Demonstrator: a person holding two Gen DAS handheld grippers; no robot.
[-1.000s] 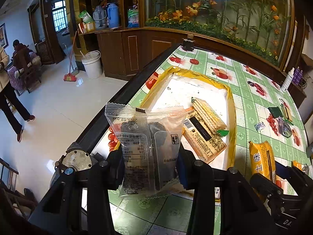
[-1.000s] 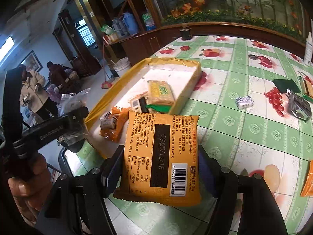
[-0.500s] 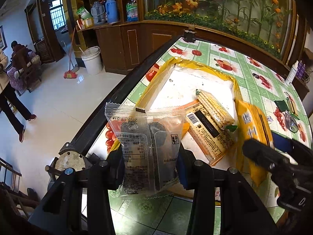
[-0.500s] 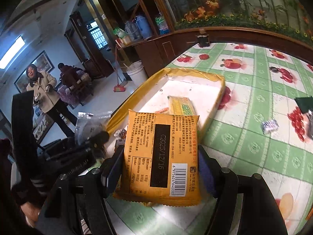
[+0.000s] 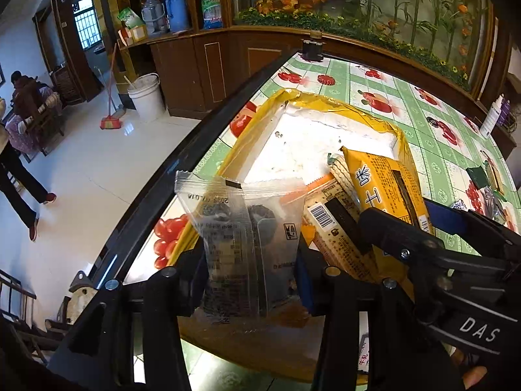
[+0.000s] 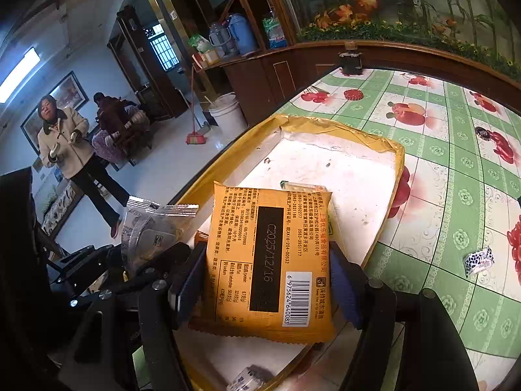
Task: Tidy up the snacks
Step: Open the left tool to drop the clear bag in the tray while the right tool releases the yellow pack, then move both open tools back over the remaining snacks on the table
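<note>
- Left gripper (image 5: 249, 280): we saw its jaws standing either side of a clear packet (image 5: 242, 238) of dark biscuits. They had just been opening a little, yet the packet stayed upright between the pads, pinched at its lower edges.
- Right gripper (image 6: 267, 280): its jaws were spread wide and clamped on the two side edges of an orange snack pack (image 6: 270, 260), printed back and barcode facing the camera.
- Tray (image 6: 399, 163): both packets hung over the near end of this yellow-rimmed, white-floored tray. Inside it lay a barcoded wafer pack (image 5: 335, 228) with a ridged biscuit stack (image 5: 342, 176) just beyond it.
- Change from one second before: we noted that the right gripper had crossed from above the tablecloth to above the tray, close beside the left one. The left gripper had also edged forward over the tray's near rim.
- Tablecloth (image 6: 456, 195): a small black-and-white wrapped sweet (image 6: 478, 260) lay to the right, well apart from the tray.
</note>
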